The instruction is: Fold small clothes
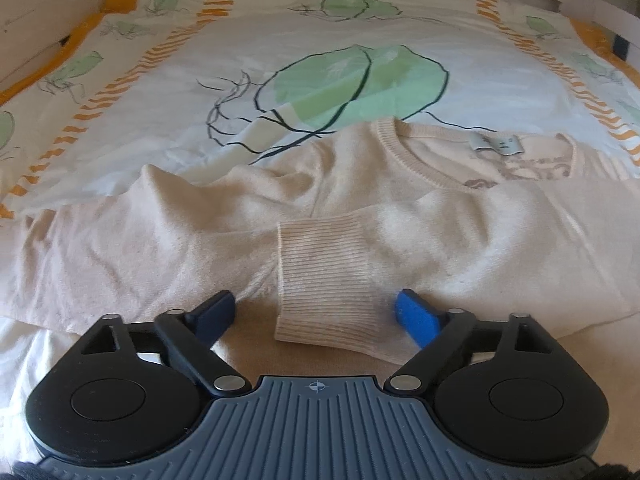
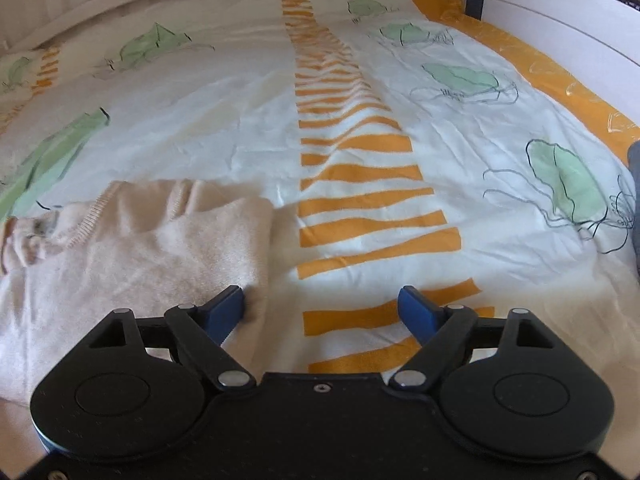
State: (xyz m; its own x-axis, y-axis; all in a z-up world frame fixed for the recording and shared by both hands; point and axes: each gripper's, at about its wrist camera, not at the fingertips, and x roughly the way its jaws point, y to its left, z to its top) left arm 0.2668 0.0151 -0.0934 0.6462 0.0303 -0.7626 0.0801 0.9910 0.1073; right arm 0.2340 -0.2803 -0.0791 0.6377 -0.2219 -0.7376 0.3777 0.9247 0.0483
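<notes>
Right now, low in the left wrist view, the left gripper (image 1: 316, 306) is wide open around a ribbed cuff (image 1: 324, 280), not squeezing it. The right gripper (image 2: 322, 304) is open too, holding nothing, beside the sweater (image 1: 248, 216). Farther up lies the leafy bedsheet (image 2: 240, 120). One sleeve looks folded in; next, grab the other.
</notes>
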